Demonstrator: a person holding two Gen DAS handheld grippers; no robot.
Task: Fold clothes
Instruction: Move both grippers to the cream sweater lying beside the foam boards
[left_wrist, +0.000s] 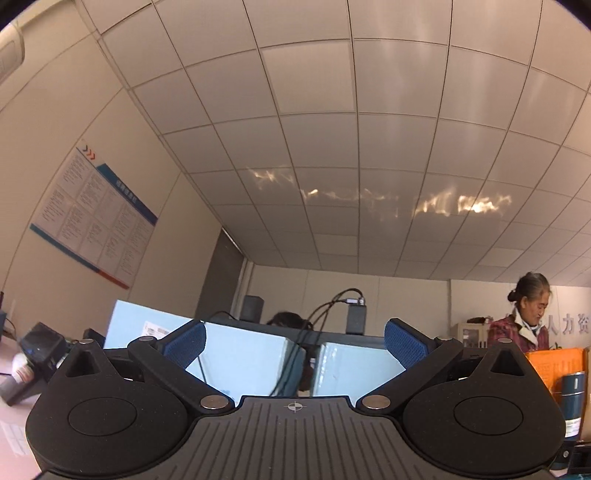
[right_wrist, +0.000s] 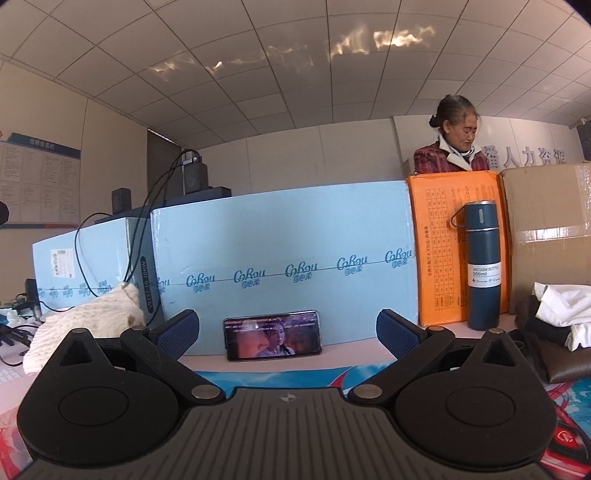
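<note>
Two claws are in view, one per wrist camera. The left claw (left_wrist: 294, 341) has its fingers spread wide and holds nothing; it is tilted upward, so ceiling tiles fill most of its view. The right claw (right_wrist: 286, 329) is likewise spread wide and empty, and points level across the table (right_wrist: 343, 356).

Two light blue boxes stand beyond the right claw: a large one (right_wrist: 284, 258) straight ahead and a smaller one (right_wrist: 88, 254) ahead to the left. One orange box (right_wrist: 439, 247) and one brown cardboard box (right_wrist: 550, 229) stand ahead to the right. One dark blue flask (right_wrist: 483, 266) stands upright in front of the orange box. One phone (right_wrist: 272, 335) with a lit screen leans against the large blue box, between the right claw's fingers as seen by the camera and well beyond them.

Two groups of clothes are visible. One cream knitted garment (right_wrist: 85, 325) lies bunched just left of the right claw's left finger. One heap of white and dark clothes (right_wrist: 554, 321) lies crumpled to the right of the claw. Neither touches a claw.

One person (right_wrist: 452, 147) stands behind the orange box.
</note>
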